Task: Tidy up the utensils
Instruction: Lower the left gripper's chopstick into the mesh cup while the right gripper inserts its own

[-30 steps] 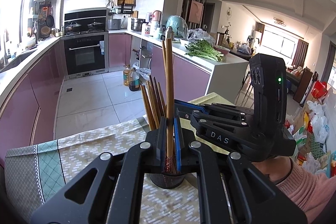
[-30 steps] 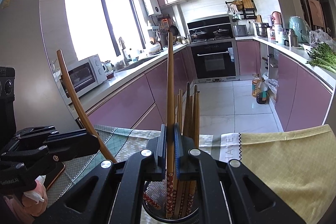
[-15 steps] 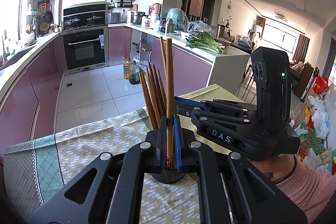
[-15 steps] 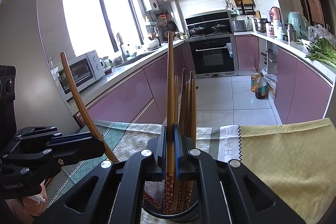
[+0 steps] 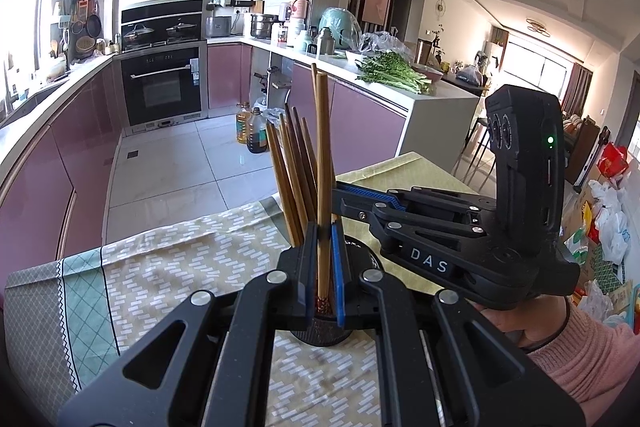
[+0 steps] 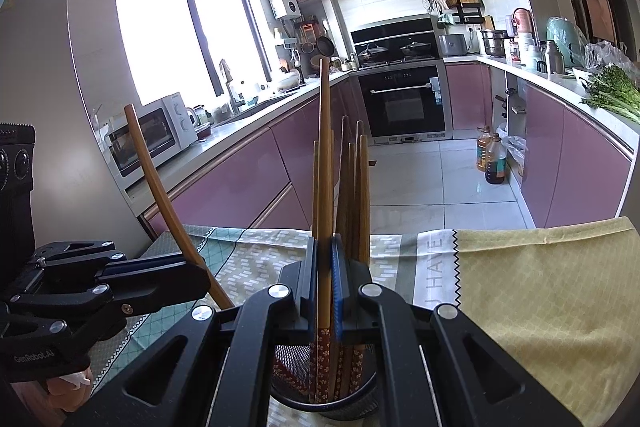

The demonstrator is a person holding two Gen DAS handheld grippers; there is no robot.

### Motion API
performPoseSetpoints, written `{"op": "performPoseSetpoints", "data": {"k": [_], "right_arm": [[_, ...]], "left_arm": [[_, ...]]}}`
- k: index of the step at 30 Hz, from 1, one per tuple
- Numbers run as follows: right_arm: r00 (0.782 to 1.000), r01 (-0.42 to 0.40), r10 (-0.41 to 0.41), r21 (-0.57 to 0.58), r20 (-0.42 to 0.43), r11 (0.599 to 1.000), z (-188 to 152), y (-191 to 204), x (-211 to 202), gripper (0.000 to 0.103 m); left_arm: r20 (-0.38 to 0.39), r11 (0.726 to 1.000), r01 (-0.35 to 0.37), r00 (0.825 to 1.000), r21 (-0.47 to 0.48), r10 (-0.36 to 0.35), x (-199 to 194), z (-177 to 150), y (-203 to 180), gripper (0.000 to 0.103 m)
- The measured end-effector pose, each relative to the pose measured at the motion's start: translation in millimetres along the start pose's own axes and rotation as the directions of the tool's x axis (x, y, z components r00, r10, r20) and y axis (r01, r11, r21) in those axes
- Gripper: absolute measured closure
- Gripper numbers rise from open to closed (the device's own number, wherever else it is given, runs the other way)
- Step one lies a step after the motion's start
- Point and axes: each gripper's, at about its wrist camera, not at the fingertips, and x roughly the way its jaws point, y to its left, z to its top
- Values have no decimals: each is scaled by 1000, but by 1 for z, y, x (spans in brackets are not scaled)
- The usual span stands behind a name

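A black mesh holder [image 6: 292,367] stands on the patterned tablecloth [image 5: 160,267], with several wooden chopsticks [image 5: 292,179] upright in it. My left gripper [image 5: 324,239] is shut on a chopstick [image 5: 323,167] that points up, its patterned lower end just above the holder [image 5: 320,333]. My right gripper [image 6: 325,251] is shut on another upright chopstick [image 6: 325,167], whose lower end reaches down into the holder. In the right wrist view the left gripper [image 6: 200,273] comes in from the left with its chopstick [image 6: 160,183]. In the left wrist view the right gripper [image 5: 340,193] comes in from the right.
A yellow cloth [image 6: 540,287] covers the table's right part. Beyond the table edge lie a tiled floor, oil bottles [image 5: 256,131] and pink cabinets. A microwave [image 6: 160,135] sits on the left counter. A hand in a pink sleeve [image 5: 580,355] grips the right tool.
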Motion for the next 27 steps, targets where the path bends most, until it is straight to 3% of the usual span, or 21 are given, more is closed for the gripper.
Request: {"op": "performPoseSetpoints", "data": {"k": [27], "right_arm": [[997,17,-16,8,-71,1000,-13,-5,16,97]], "left_arm": [[-40,999,-17,999,-37,16,41,-9,17,95]]}}
